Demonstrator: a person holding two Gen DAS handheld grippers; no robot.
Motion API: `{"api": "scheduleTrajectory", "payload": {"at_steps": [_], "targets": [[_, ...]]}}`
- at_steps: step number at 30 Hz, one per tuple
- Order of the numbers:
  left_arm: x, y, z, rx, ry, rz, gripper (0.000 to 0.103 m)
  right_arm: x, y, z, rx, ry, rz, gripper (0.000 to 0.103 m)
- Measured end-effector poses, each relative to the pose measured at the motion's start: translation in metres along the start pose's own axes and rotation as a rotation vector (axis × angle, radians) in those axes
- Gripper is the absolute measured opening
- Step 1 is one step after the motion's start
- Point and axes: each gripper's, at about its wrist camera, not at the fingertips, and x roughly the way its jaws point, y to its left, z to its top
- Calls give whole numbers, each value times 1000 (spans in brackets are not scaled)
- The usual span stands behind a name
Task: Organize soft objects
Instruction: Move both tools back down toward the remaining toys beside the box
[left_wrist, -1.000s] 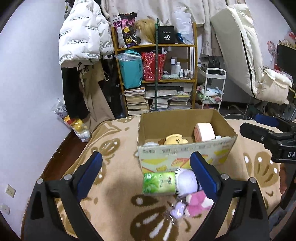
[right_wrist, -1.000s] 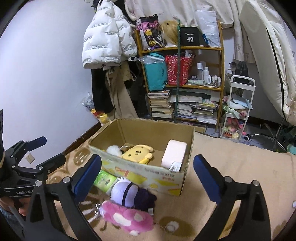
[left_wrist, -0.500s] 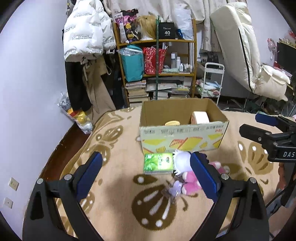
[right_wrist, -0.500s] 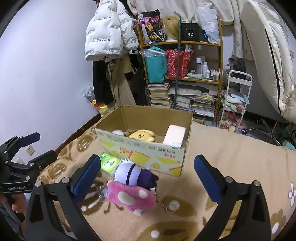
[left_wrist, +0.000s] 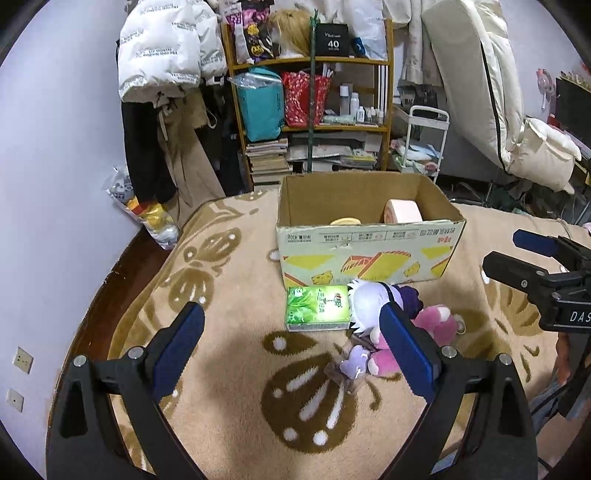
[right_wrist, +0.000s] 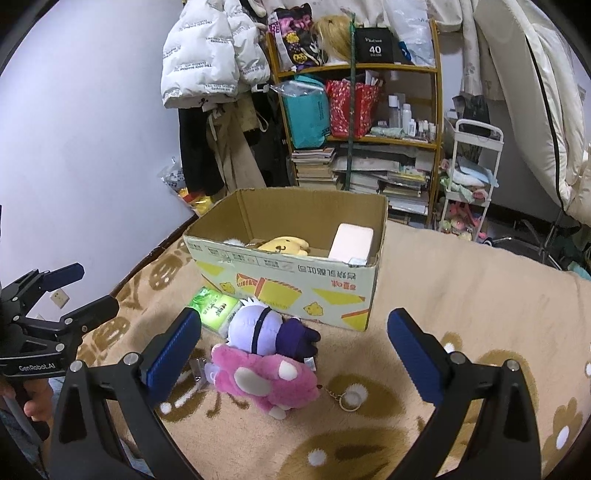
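Beige patterned carpet (left_wrist: 229, 387) filled the lower frame, with a shelf (left_wrist: 314, 110) and a white jacket (left_wrist: 162, 44) behind it. We held the left gripper (left_wrist: 291, 347) and the right gripper (right_wrist: 295, 347) above the carpet, both with fingers spread wide and holding nothing. At centre frame stood the box (right_wrist: 295, 280), with a yellow plush (right_wrist: 284, 245) and a pink pack (right_wrist: 351, 242) inside. Just in front of it lay a green tissue pack (left_wrist: 317, 308), touching a purple doll (right_wrist: 269, 330), which touched a pink plush (right_wrist: 266, 376). Lower left in the right view, a hand (right_wrist: 35, 402) gripped the left handle.
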Motion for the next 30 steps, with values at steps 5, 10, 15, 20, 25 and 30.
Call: {"api": "scheduleTrajectory", "payload": {"at_steps": [5,10,15,20,25,30], "targets": [[11,3,0,-10,21,-12,95,12,-2,-1,6,24,-6,103],[23,0,-1,10,32,-14,95,28,-3,-3,15,65,-14,103],[43,-7,-1,36,69,-27,95,43,-8,-8,45,113,-9,103],[61,-16,-3,76,110,-38,95,54,-11,-12,57,151,-4,103],[78,-19,-8,71,156,-65,95,68,-13,-17,77,189,10,103],[92,-16,-15,49,214,-109,94,79,-8,-22,73,229,29,103]]}}
